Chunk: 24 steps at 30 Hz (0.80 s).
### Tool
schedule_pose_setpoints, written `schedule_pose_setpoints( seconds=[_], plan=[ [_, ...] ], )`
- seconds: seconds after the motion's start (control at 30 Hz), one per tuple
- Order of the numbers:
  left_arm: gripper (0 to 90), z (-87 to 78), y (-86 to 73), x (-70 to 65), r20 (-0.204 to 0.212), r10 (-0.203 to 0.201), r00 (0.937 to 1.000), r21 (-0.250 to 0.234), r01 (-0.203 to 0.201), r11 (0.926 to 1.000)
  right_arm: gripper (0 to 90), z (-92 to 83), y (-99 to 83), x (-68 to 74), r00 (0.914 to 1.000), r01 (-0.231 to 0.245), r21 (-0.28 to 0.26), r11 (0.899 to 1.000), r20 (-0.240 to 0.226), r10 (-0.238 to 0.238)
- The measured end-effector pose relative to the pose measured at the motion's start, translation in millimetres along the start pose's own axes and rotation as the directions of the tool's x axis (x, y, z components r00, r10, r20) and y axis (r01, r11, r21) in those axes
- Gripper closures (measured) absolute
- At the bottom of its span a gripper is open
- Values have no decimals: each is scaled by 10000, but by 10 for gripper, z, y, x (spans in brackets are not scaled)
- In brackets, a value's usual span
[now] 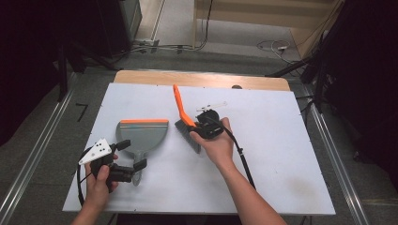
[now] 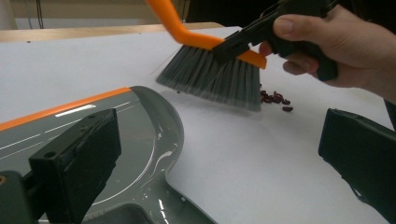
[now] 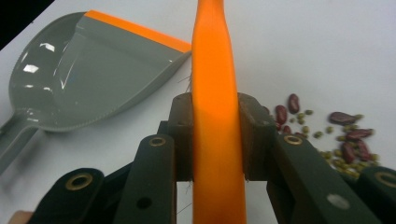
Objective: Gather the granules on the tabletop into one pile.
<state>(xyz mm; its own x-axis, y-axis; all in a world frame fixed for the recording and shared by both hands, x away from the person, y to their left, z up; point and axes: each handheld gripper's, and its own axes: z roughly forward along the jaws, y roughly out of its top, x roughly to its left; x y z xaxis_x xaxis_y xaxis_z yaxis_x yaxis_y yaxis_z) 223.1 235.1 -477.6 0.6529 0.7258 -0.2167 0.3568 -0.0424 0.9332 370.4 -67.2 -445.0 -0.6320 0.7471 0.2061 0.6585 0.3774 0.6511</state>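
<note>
A brush with an orange handle point(image 1: 179, 105) and grey bristles point(image 2: 210, 74) is tilted over the white table top, its bristles touching down. My right gripper point(image 1: 193, 127) is shut on the brush's orange back point(image 3: 215, 93), one jaw on each side. To its left a grey dustpan point(image 1: 141, 133) with an orange lip lies flat. My left gripper point(image 1: 132, 154) is open, and its wide jaws straddle the dustpan's handle point(image 2: 140, 205) without pressing on it. A small heap of red and green beans point(image 3: 336, 135) lies just beyond the bristles, and the beans point(image 2: 275, 99) are also in the left gripper view.
The white board point(image 1: 281, 140) covers a wooden table, with bare surface to the right and front. Metal rails run along both sides on the floor. Cables and dark stands lie beyond the far edge.
</note>
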Motion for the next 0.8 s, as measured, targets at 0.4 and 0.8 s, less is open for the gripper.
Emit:
schedule_pose_setpoints(
  seconds=[0.4,0.8],
  plan=[
    [0,5,-9,-9,30,8,10000,35,-8,10000,687,6,-51,-263,9920,-654,-105,9978,1077,662],
    [0,27,-15,-19,28,18,10000,125,-19,9999,685,-153,-198,-537,9792,-1441,-521,9882,1369,1500]
  ],
)
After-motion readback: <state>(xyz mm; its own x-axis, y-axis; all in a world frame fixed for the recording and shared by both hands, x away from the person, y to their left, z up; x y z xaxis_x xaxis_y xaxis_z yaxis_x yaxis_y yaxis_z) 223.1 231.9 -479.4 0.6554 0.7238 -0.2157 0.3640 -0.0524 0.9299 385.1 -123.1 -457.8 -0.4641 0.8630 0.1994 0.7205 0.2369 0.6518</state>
